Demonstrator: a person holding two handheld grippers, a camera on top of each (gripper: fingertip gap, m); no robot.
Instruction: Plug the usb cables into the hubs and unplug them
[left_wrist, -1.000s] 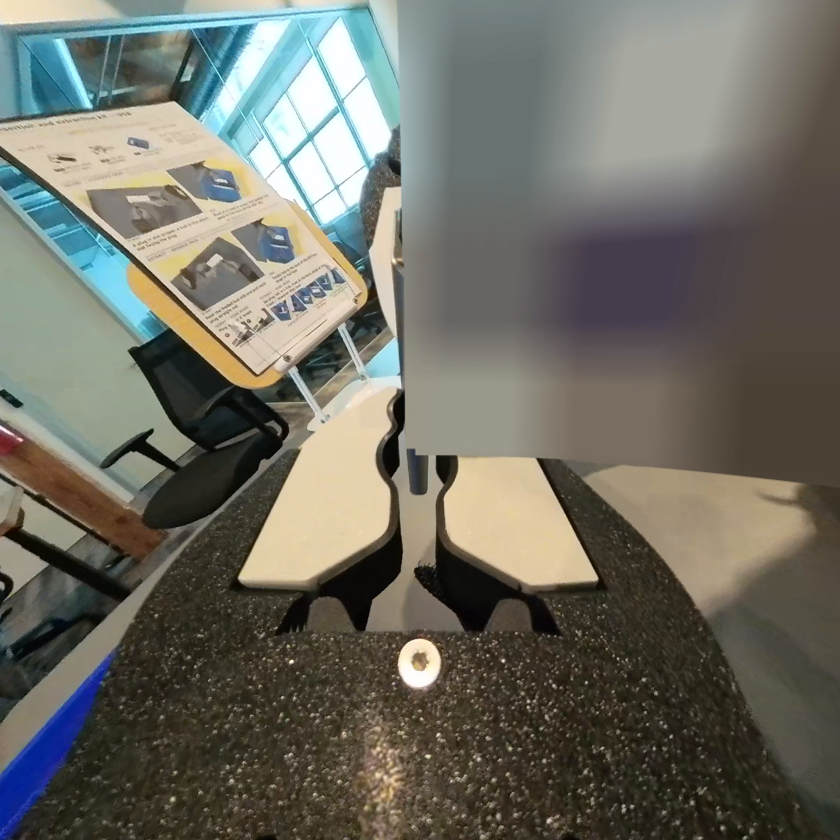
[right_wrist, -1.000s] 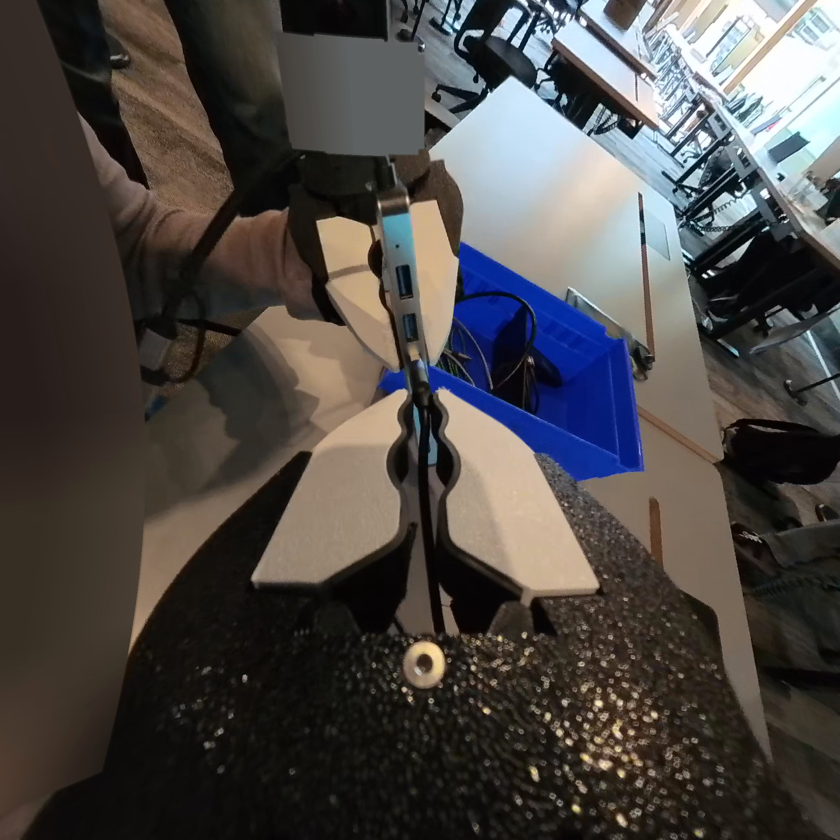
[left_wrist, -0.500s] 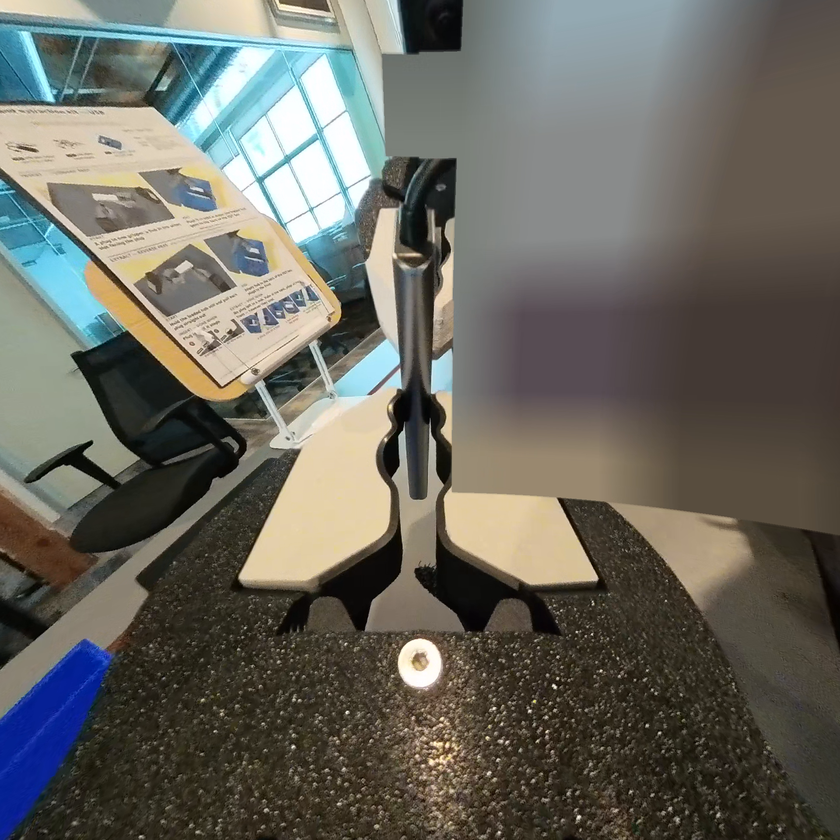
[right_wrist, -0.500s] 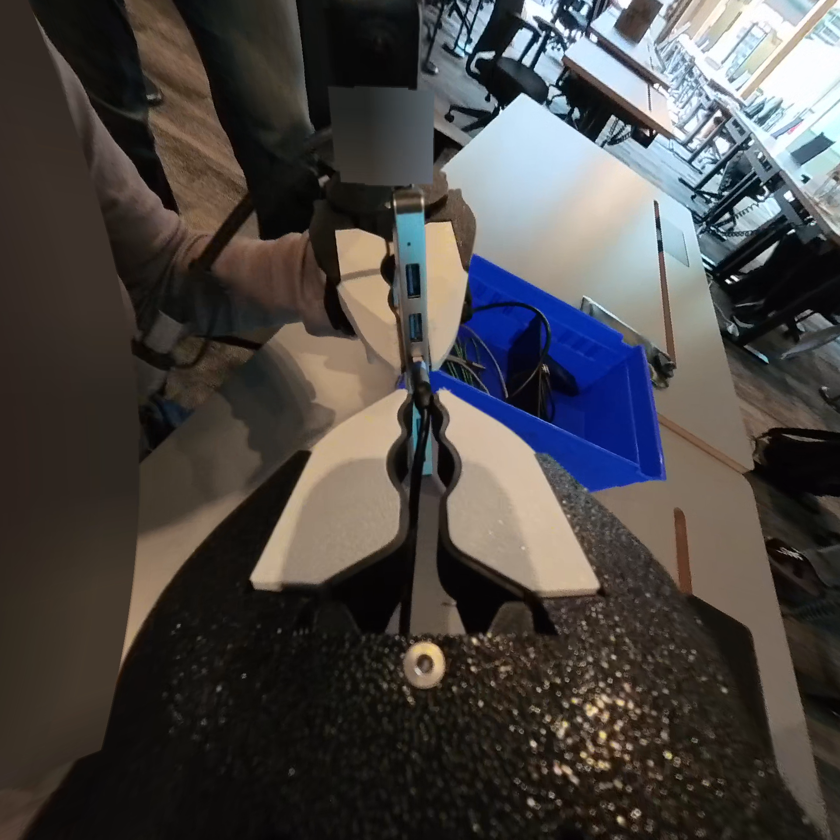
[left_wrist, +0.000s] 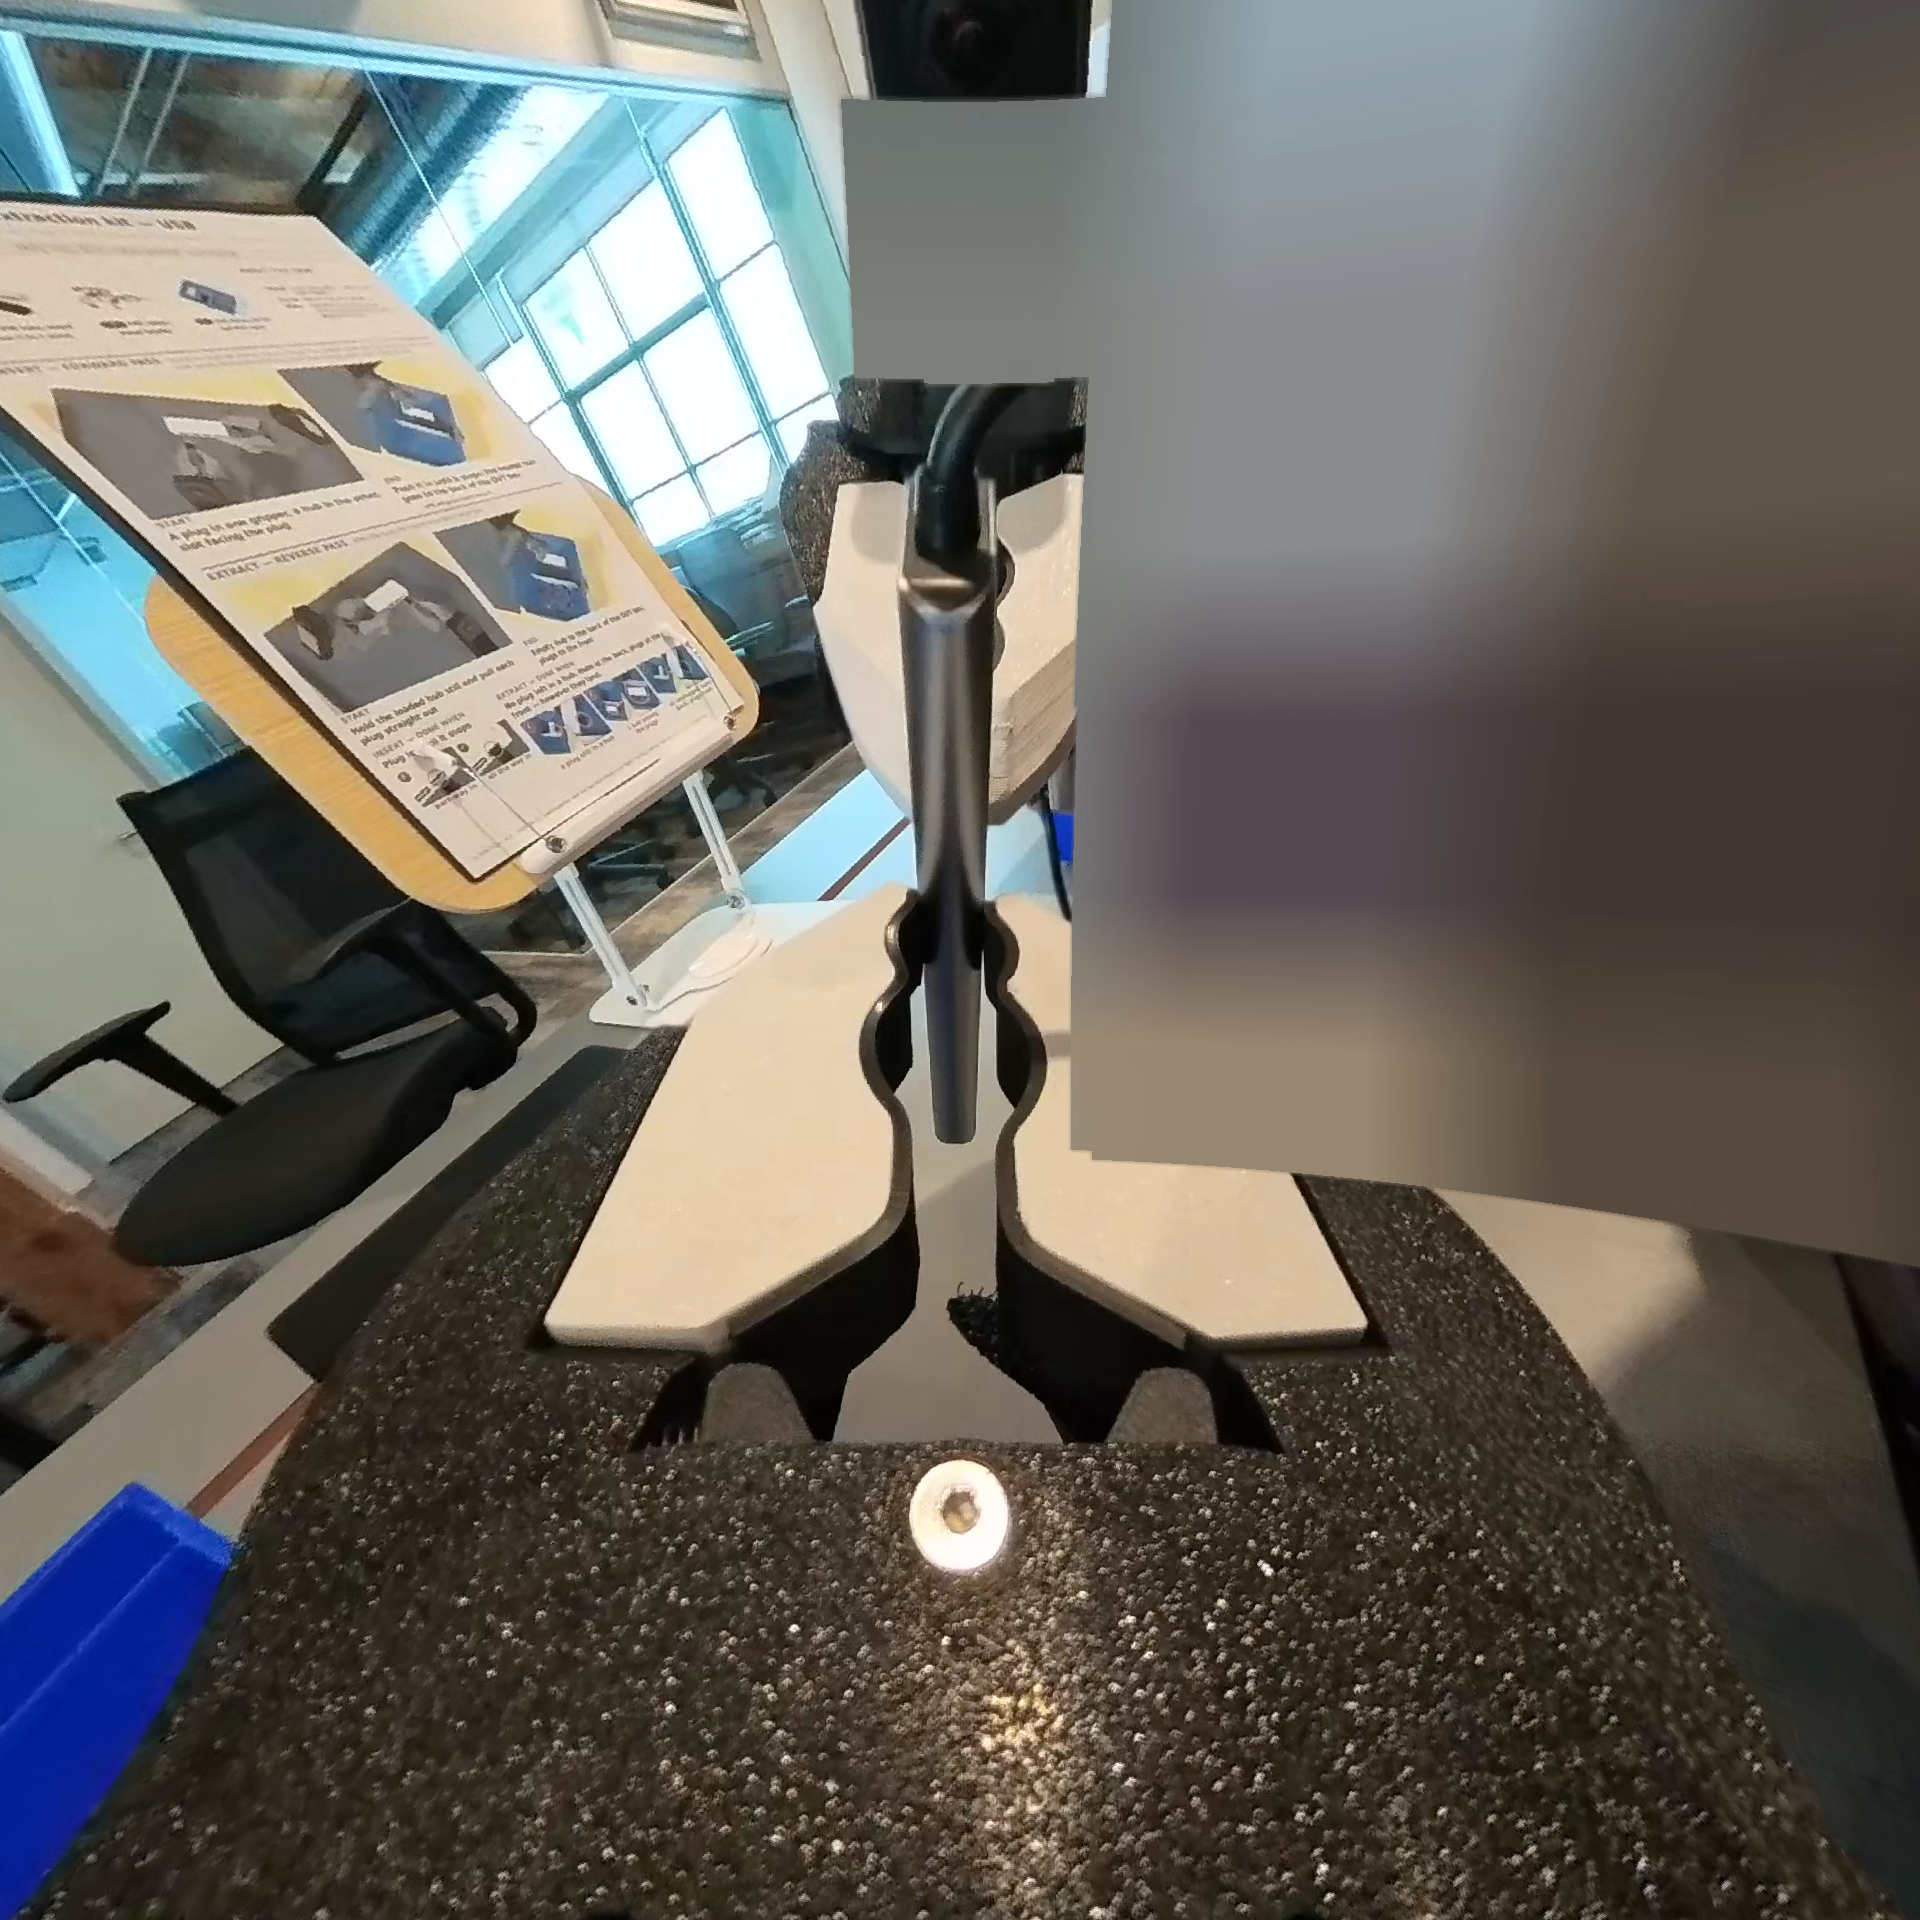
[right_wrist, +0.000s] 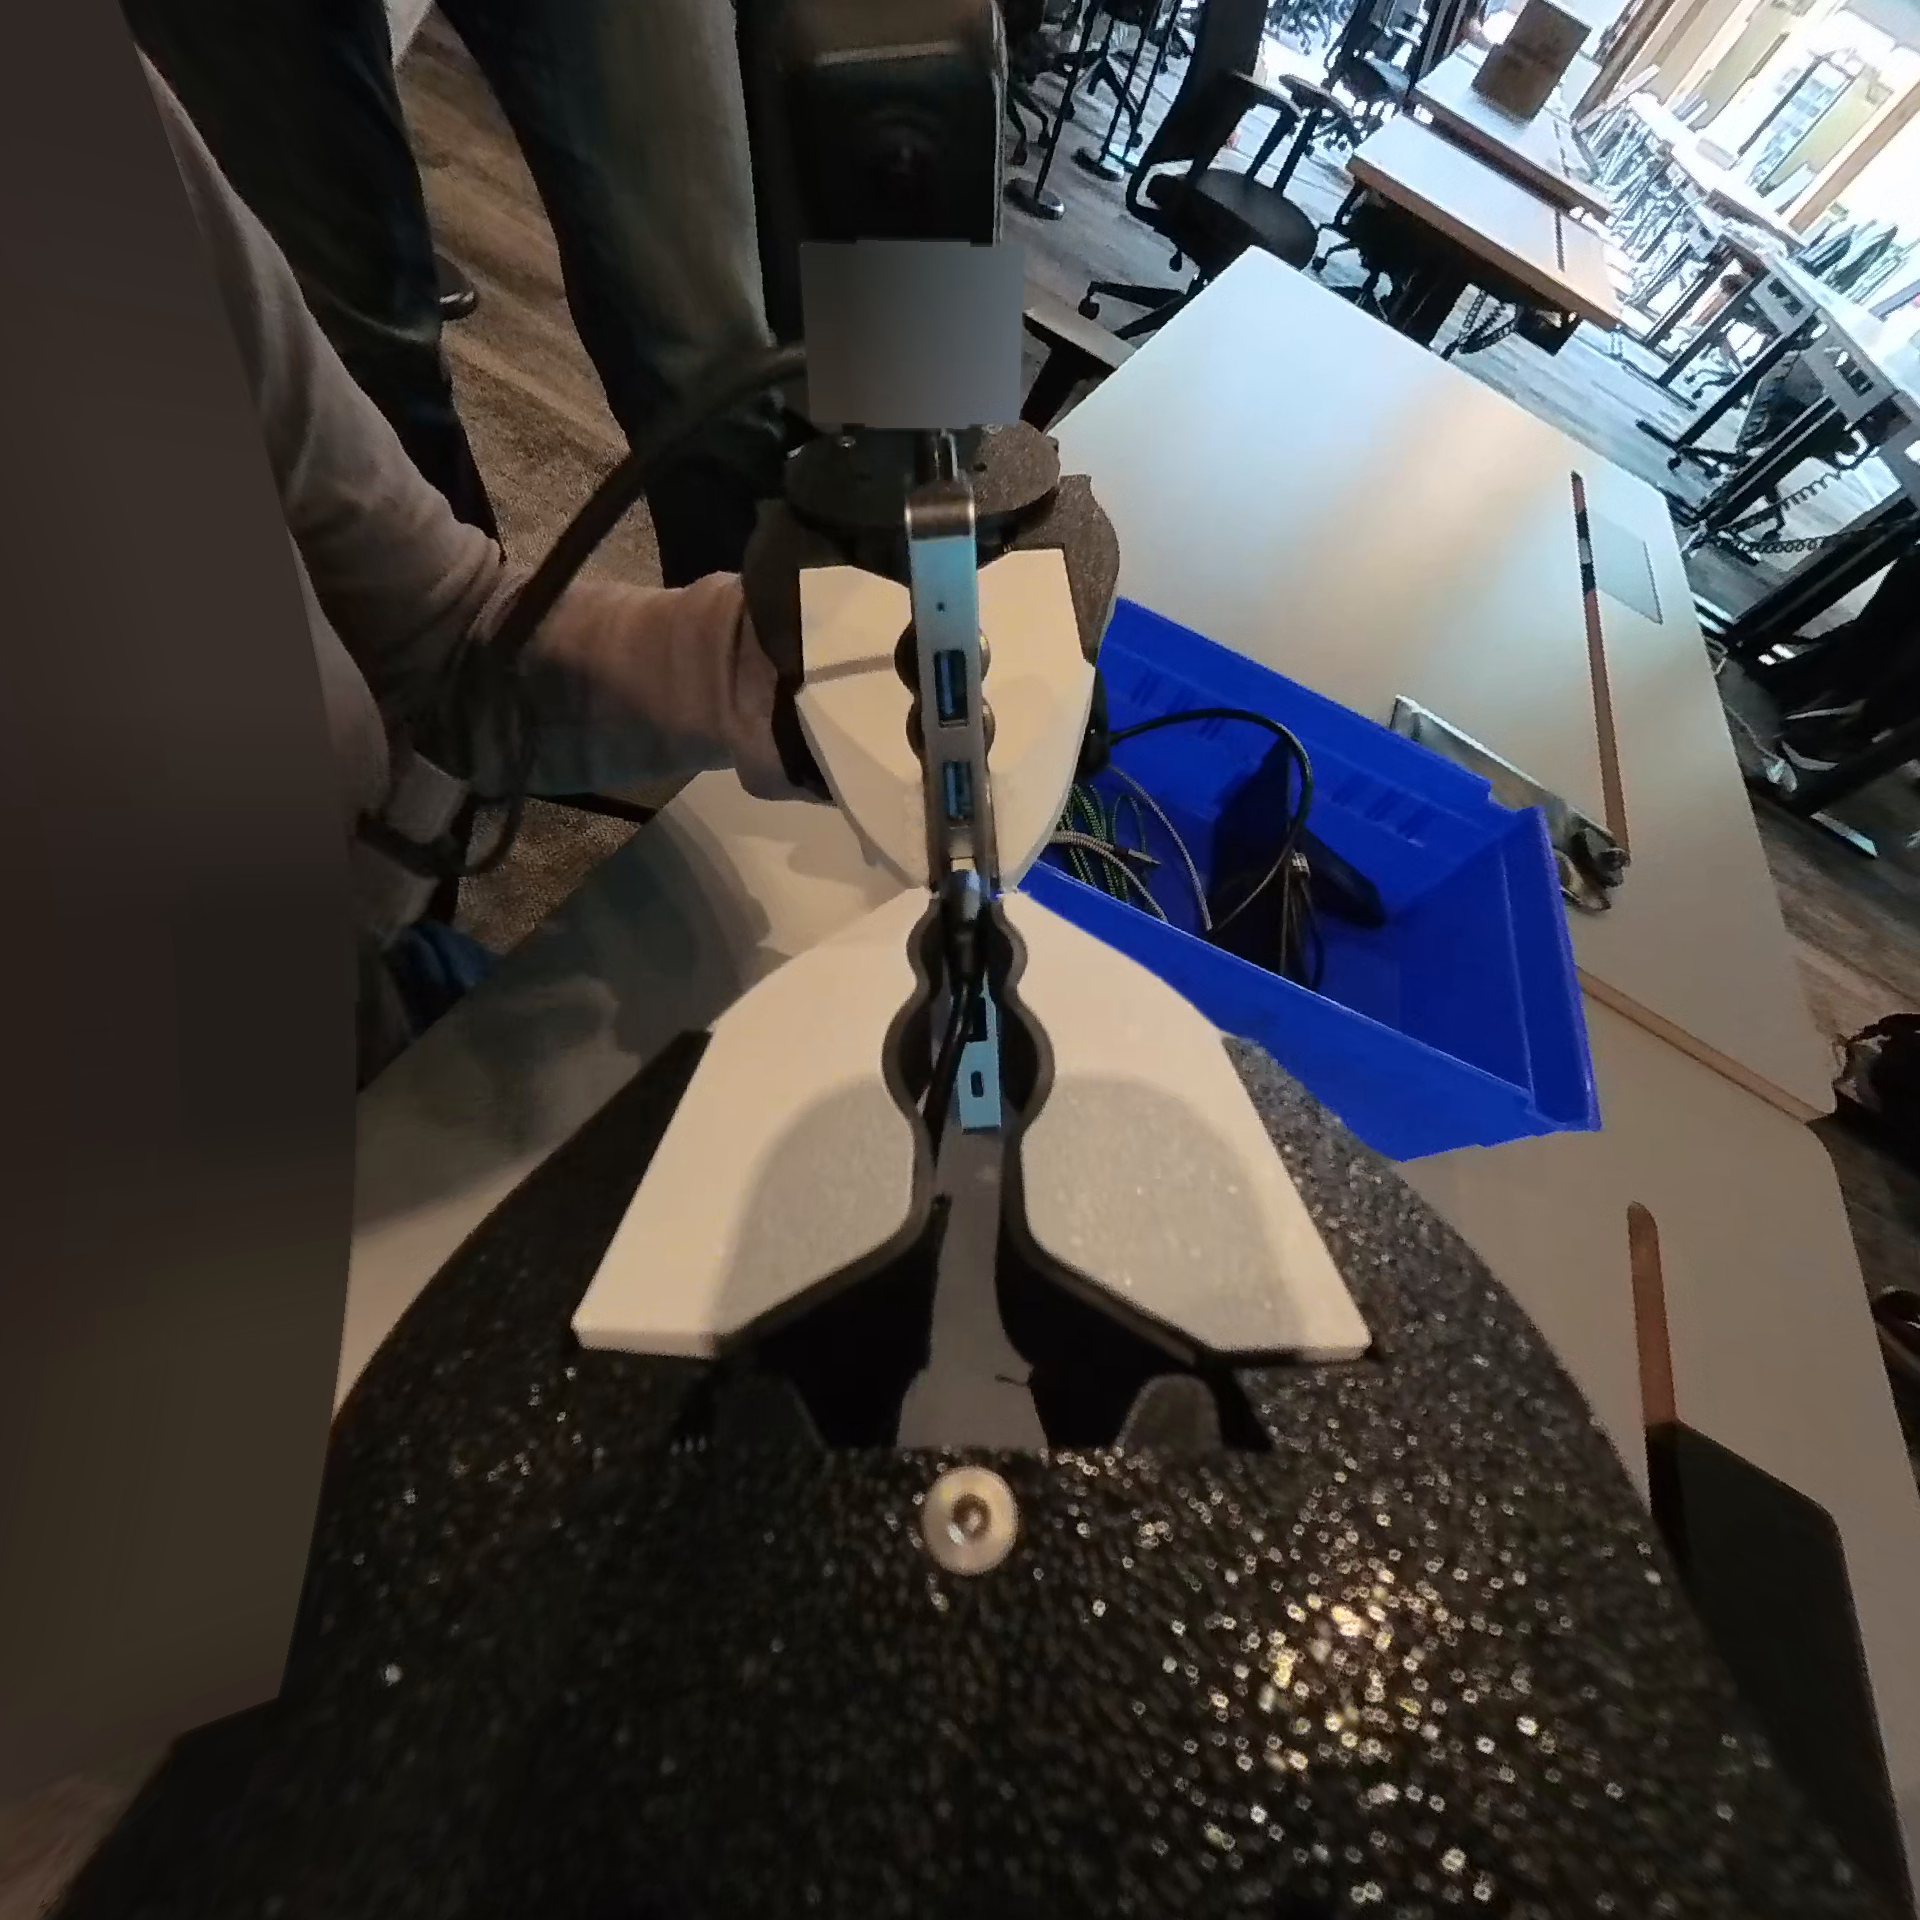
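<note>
Left gripper (left_wrist: 951, 966) clamps the grey USB hub (left_wrist: 945, 831) – ports show only from the right gripper (right_wrist: 961, 914), pinching a black cable (right_wrist: 961, 935) whose plug is hidden

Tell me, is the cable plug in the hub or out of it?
In, as far as shows: the plug at the right gripper meets the lowest port of the hub. How deep it sits, cannot tell.

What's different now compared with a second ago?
The two grippers have closed in on each other: the silver hub in the left gripper now reaches between the right gripper's jaws, and the plug meets its end port. Unchanged: both grips, blue bin.
</note>
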